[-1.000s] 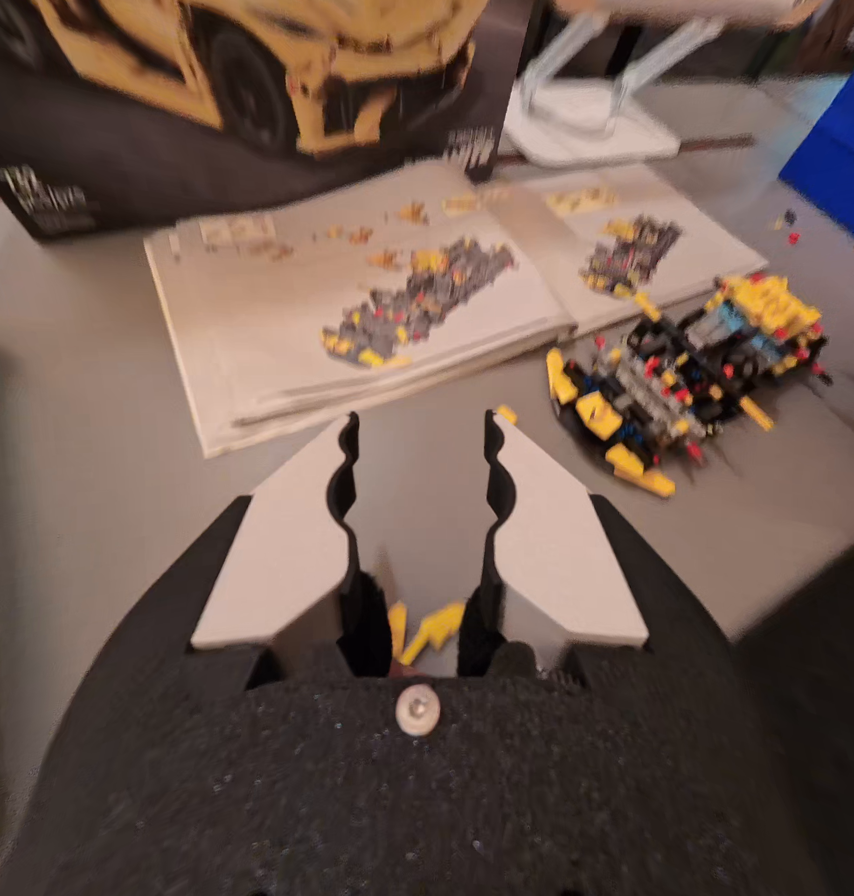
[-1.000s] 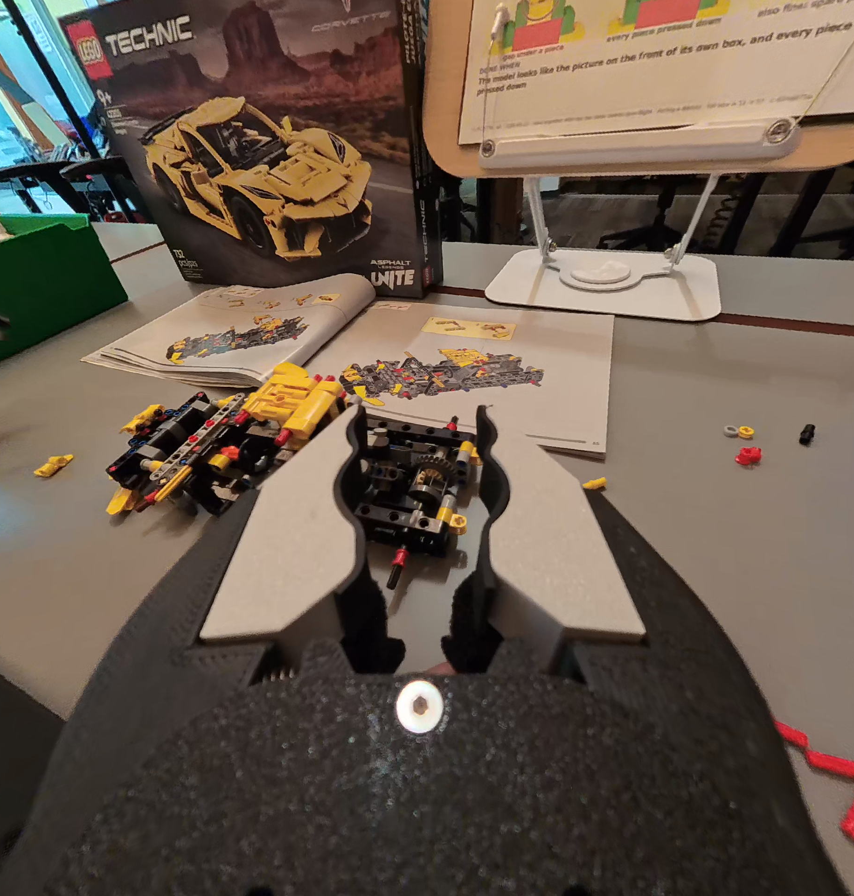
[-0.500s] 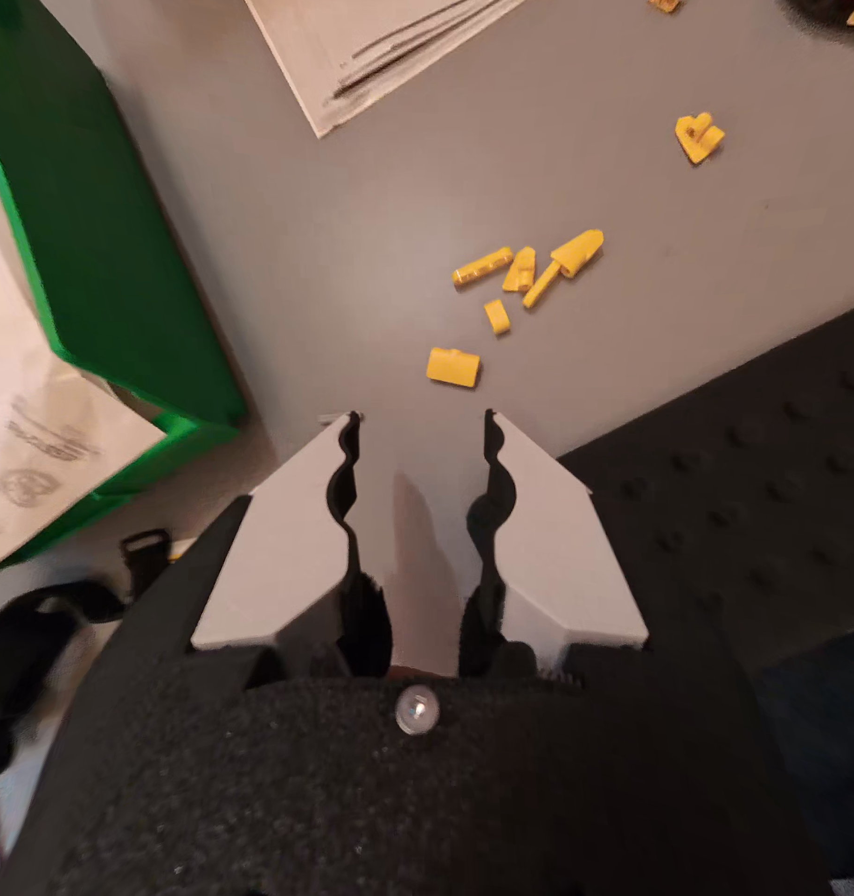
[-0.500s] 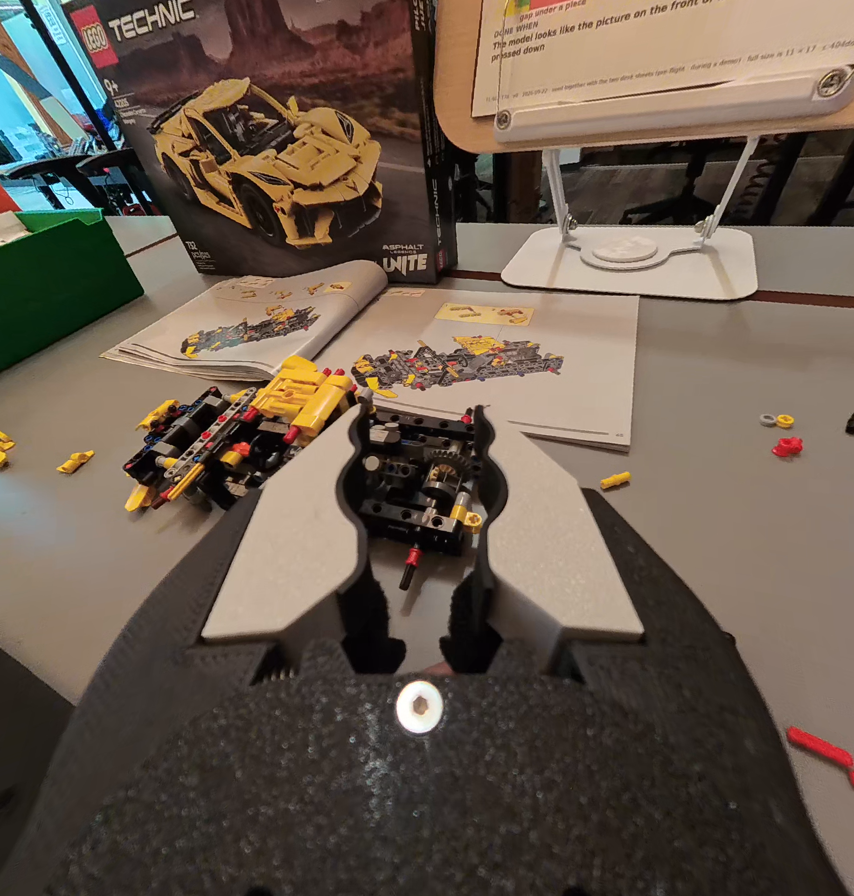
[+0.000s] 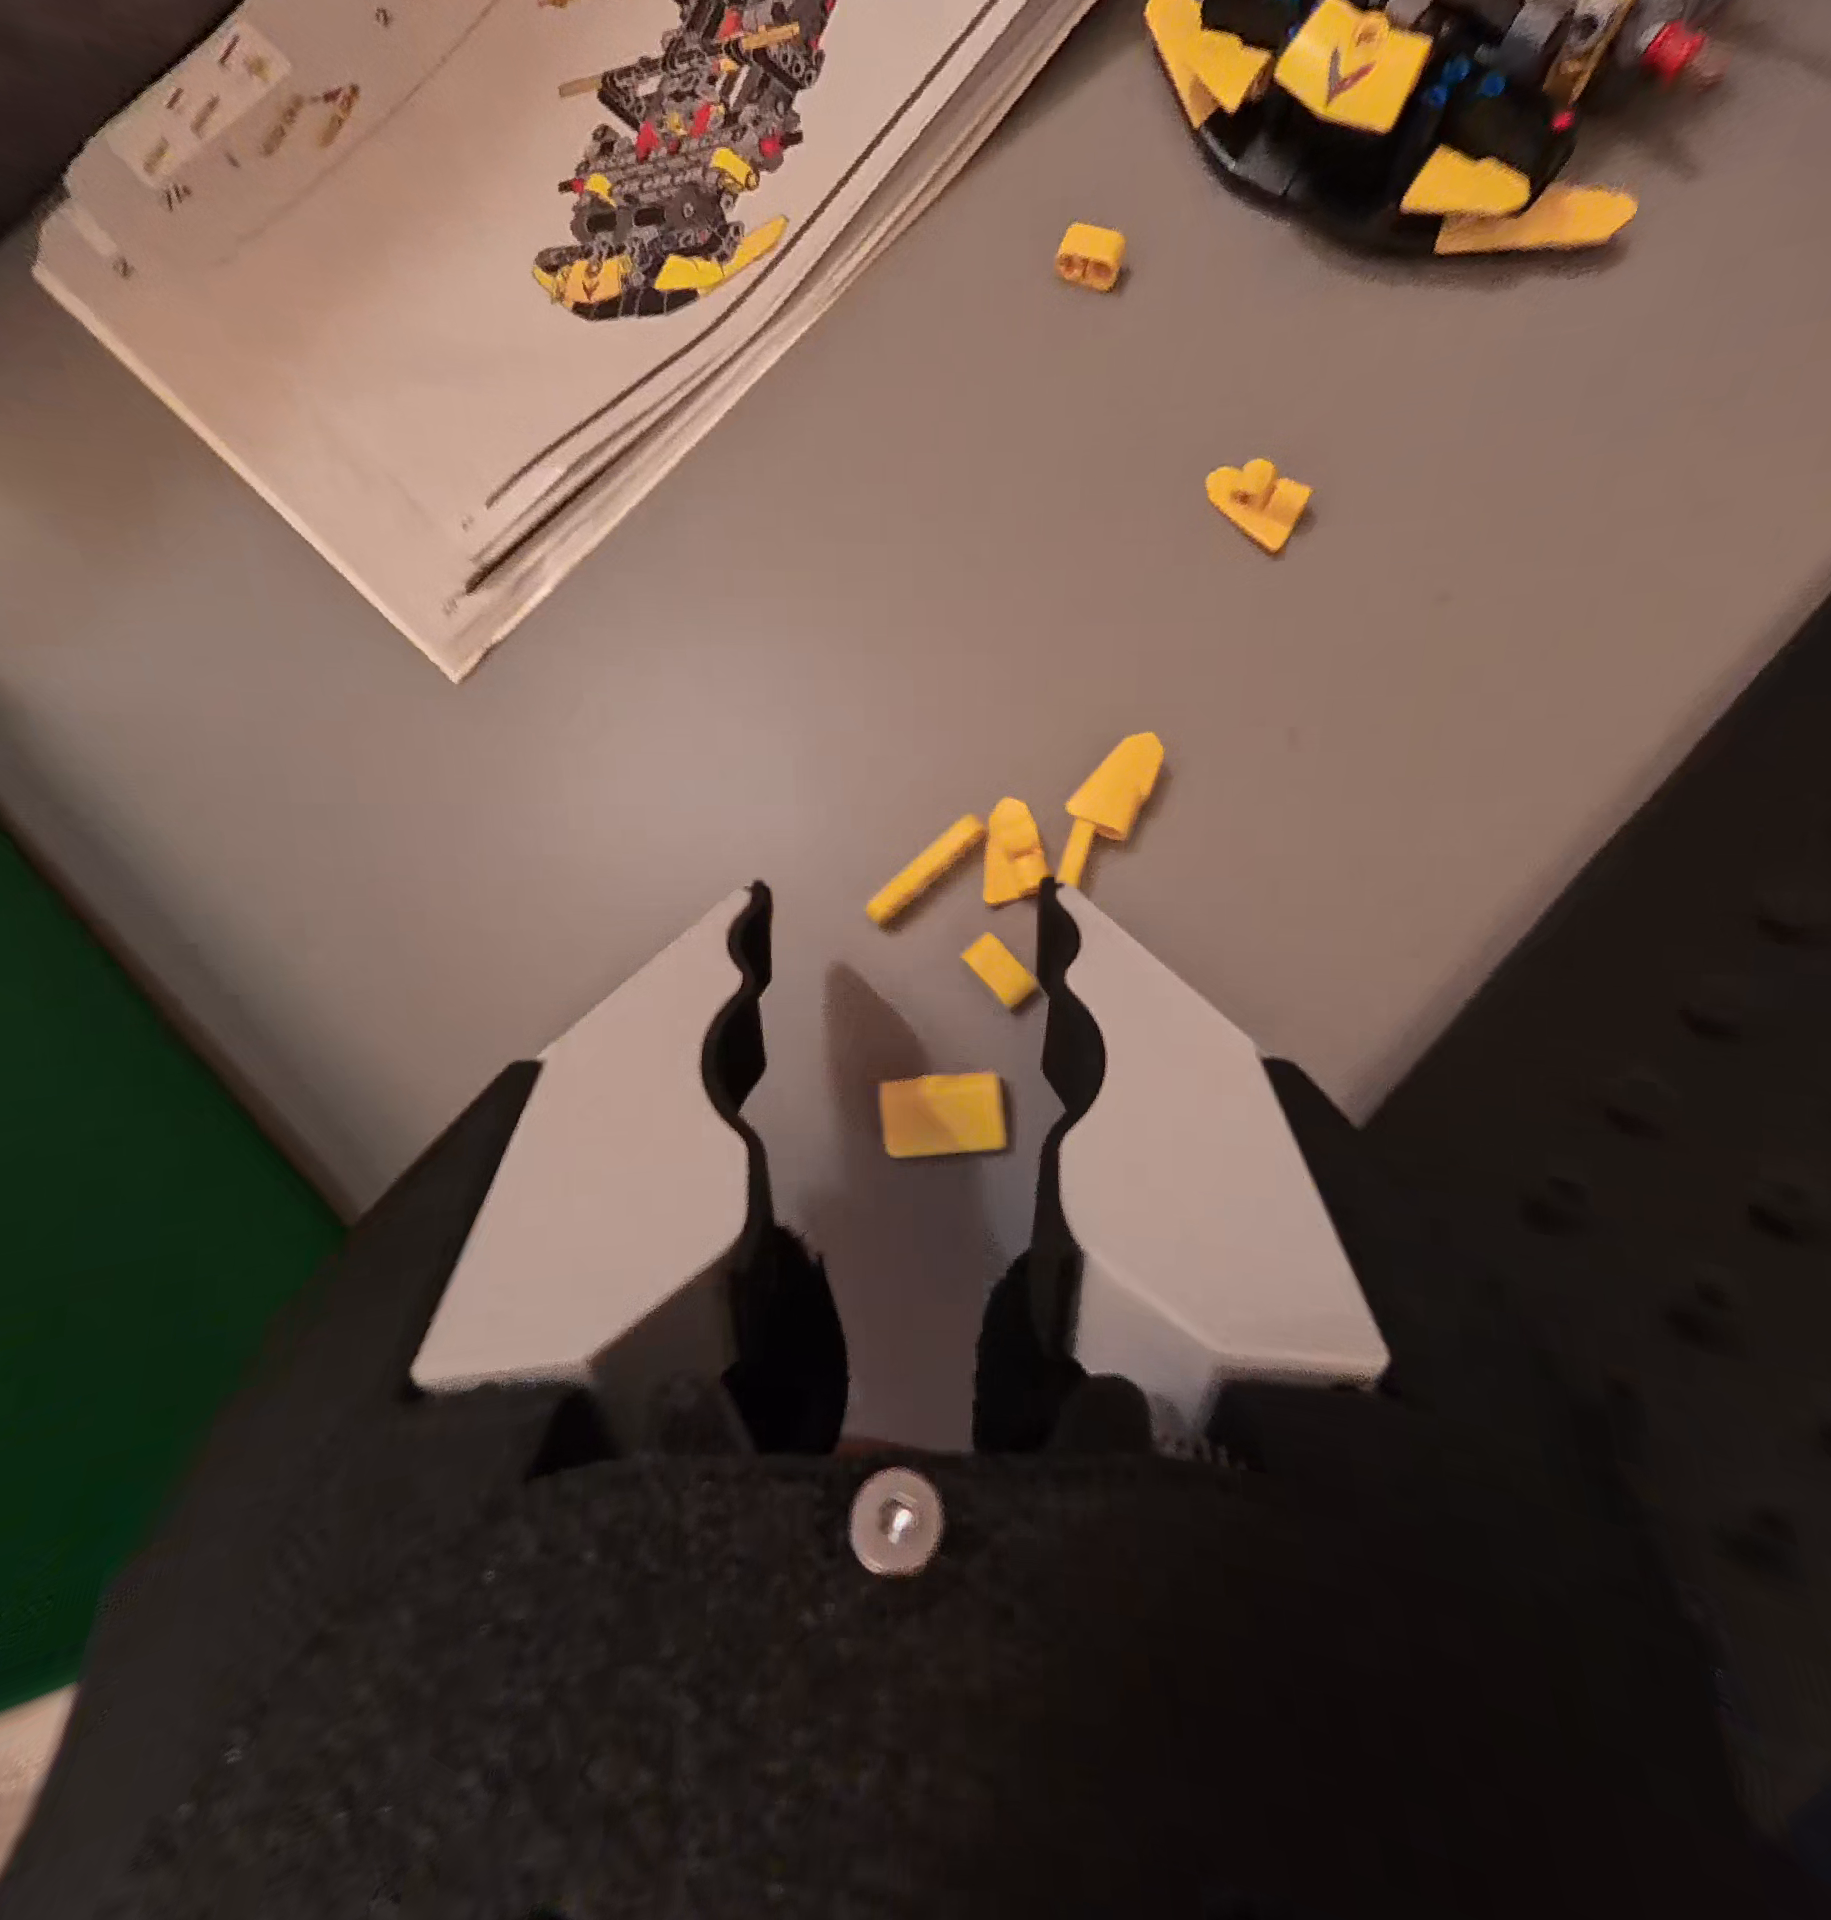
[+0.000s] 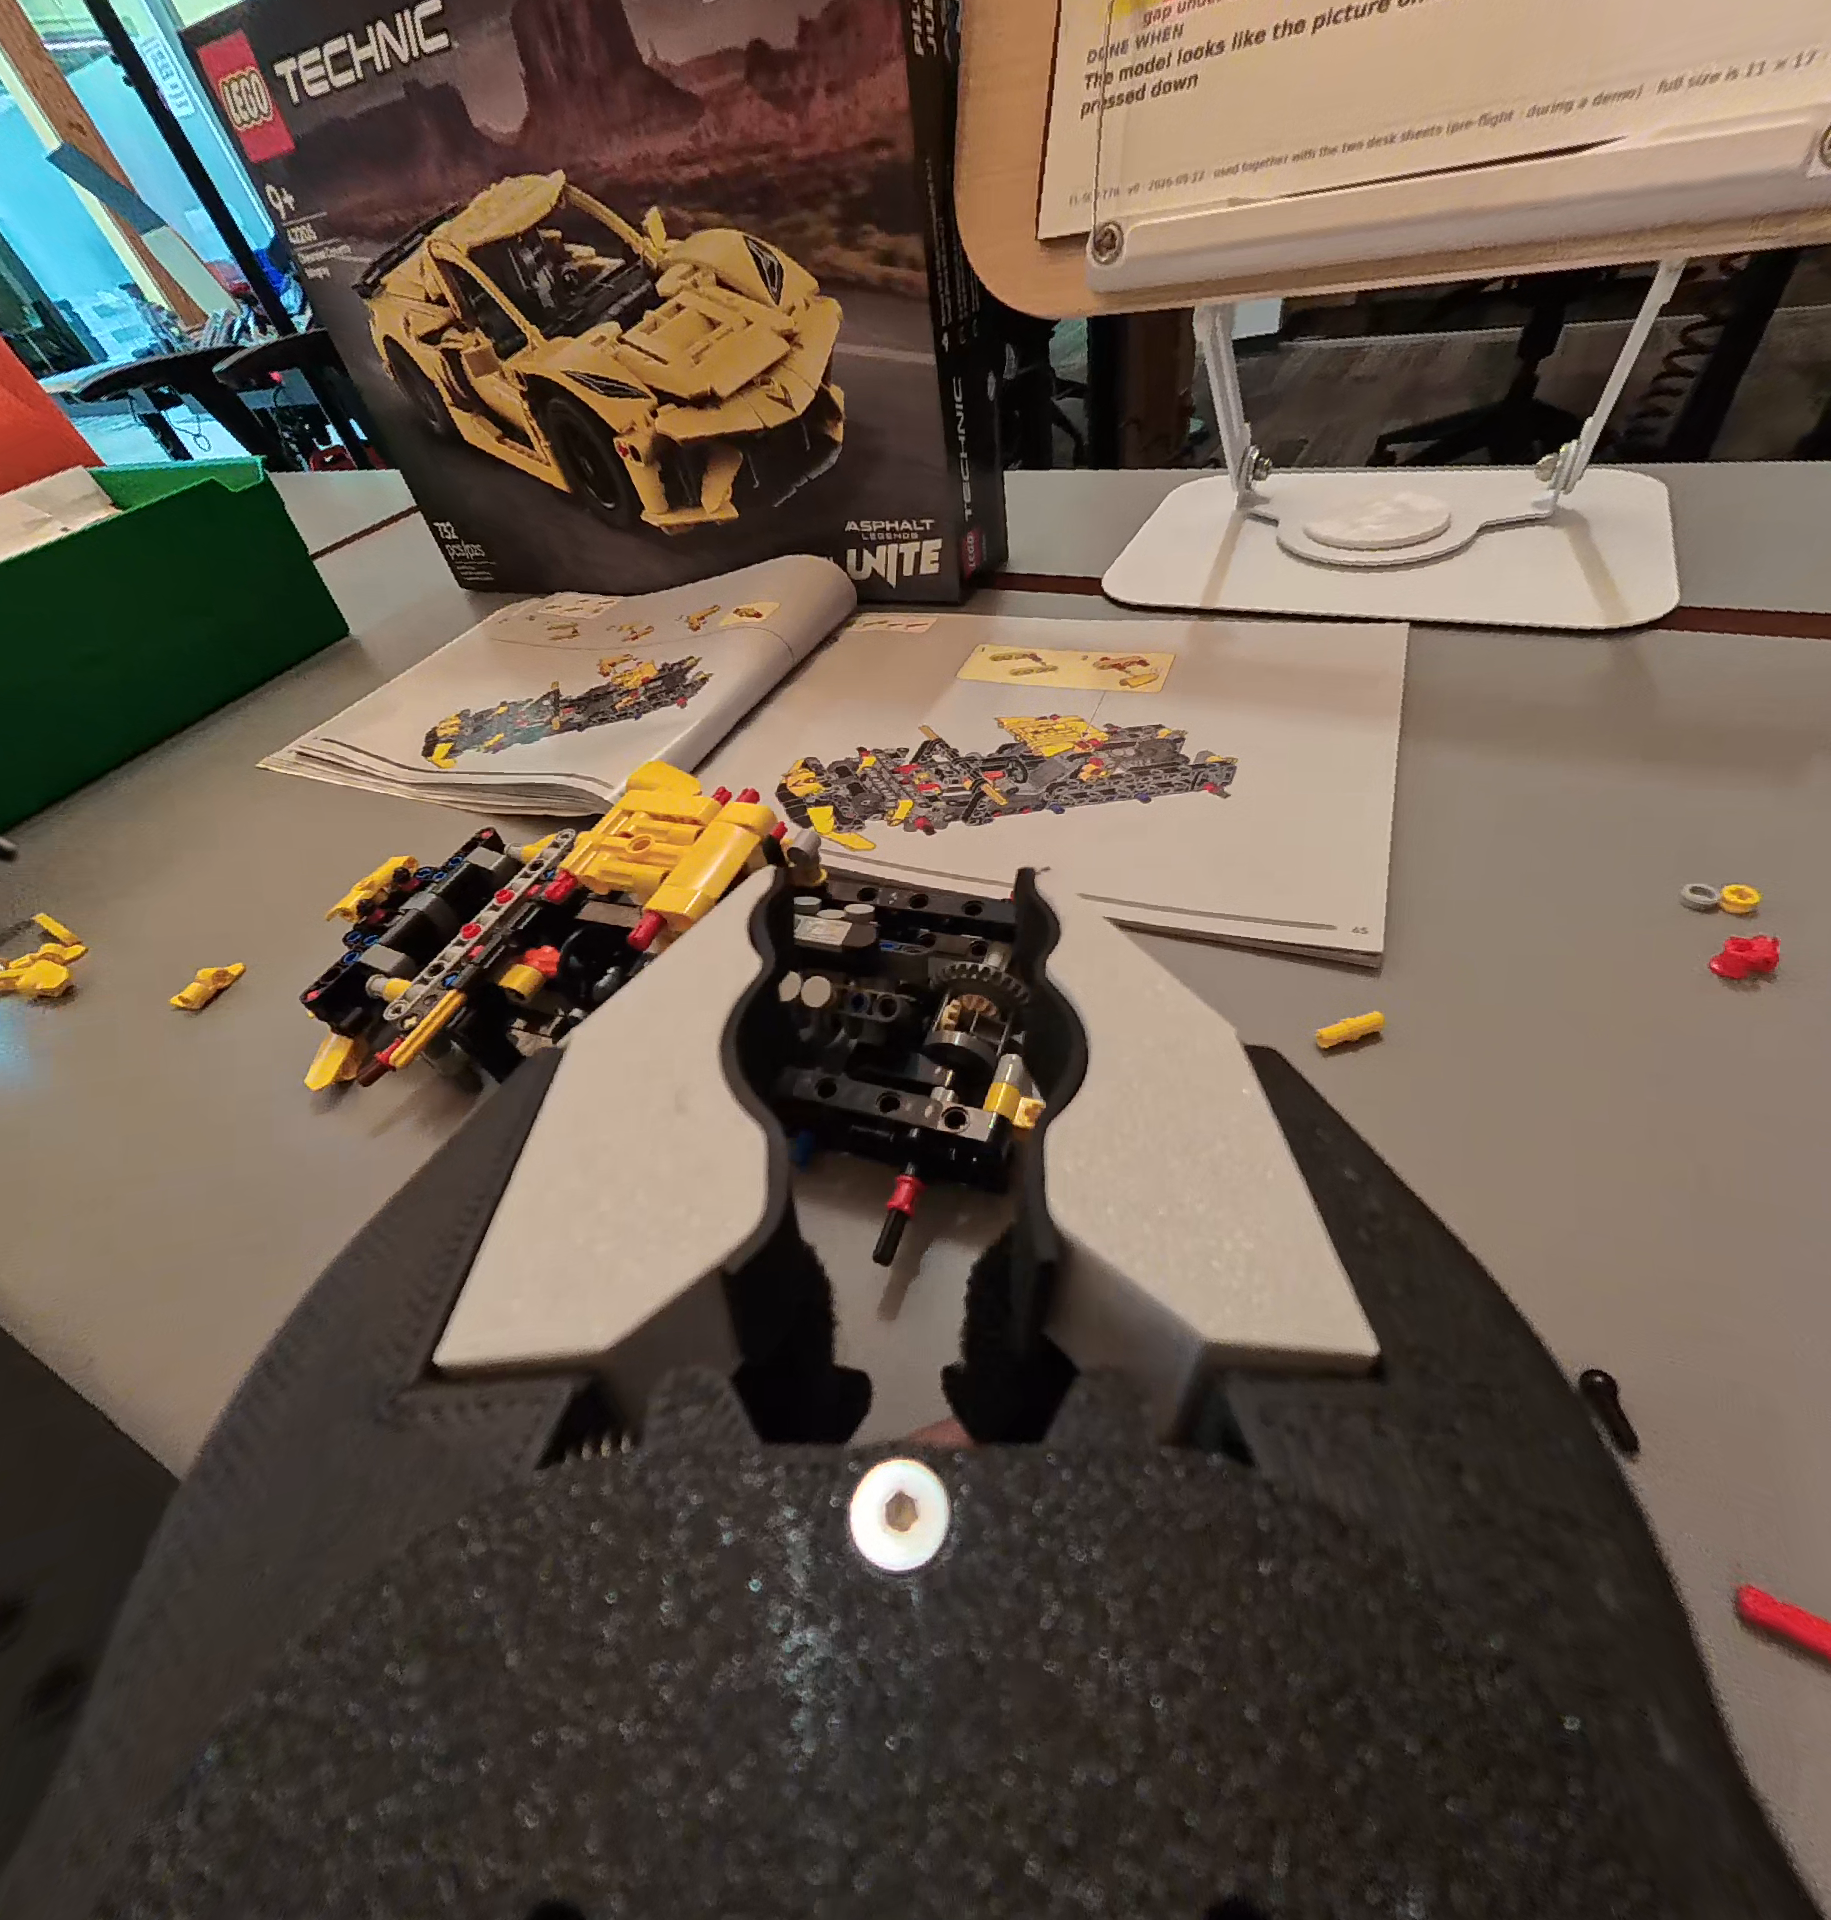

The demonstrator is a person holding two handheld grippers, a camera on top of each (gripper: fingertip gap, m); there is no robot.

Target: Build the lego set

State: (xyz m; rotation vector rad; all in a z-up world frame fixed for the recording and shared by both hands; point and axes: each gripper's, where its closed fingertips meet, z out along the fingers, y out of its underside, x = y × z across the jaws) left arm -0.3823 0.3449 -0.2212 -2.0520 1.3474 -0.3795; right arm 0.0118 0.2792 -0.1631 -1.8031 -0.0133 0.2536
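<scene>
Our left gripper (image 5: 898,904) fingers wide over flat yellow plastic brick (image 5: 942,1115), our right gripper (image 6: 898,894) clamping black geared chassis module (image 6: 895,1023) near-right of open booklet (image 6: 1150,769)

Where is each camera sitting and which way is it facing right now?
Left wrist view: on the left gripper, looking steeply down at loose yellow pieces on the grey table; its open fingers show.
Right wrist view: on the right gripper, facing forward across the table; its fingers straddle a black gear block.
Both show the instruction booklet and the half-built car.
</scene>
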